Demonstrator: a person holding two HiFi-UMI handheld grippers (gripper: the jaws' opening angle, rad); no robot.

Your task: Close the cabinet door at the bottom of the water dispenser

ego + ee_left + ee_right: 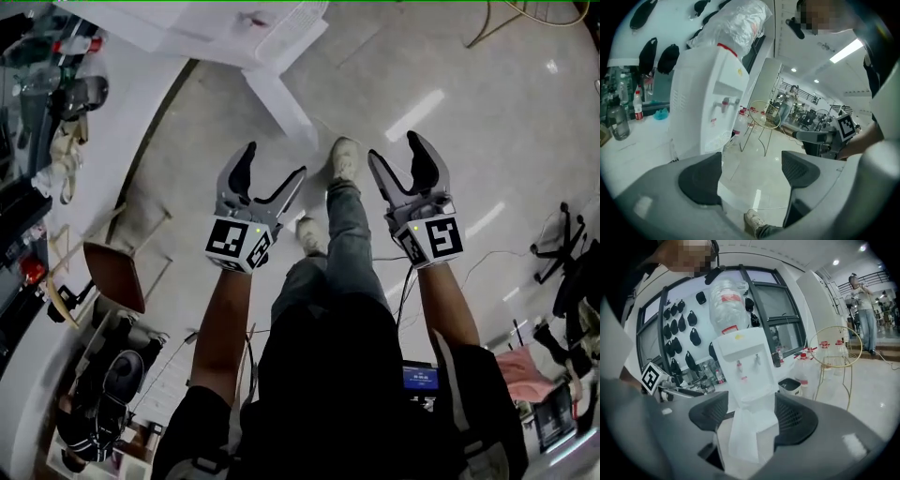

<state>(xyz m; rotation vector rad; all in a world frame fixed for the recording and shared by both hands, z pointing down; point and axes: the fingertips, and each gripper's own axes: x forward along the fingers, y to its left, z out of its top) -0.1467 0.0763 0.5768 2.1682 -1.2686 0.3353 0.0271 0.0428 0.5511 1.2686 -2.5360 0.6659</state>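
Note:
The white water dispenser [740,366] carries a big bottle on top and stands against the window wall. Its bottom cabinet door [745,437] hangs open, swung out toward me, with the dark cabinet opening [710,453] to its left. From above, the door [279,105] juts out from the dispenser body [234,28]. My left gripper [274,161] and right gripper [395,147] are held out side by side, short of the door. Both are open with nothing between the jaws. The left gripper view shows the dispenser [708,103] to the left and the door's edge [730,196] low down.
A gold wire-frame stand [834,352] is on the floor right of the dispenser, with water jugs [804,376] and a black bin [790,385] beside it. A brown chair [112,277] sits to my left. Cables [403,281] run by my feet [344,159]. A person [862,310] stands far right.

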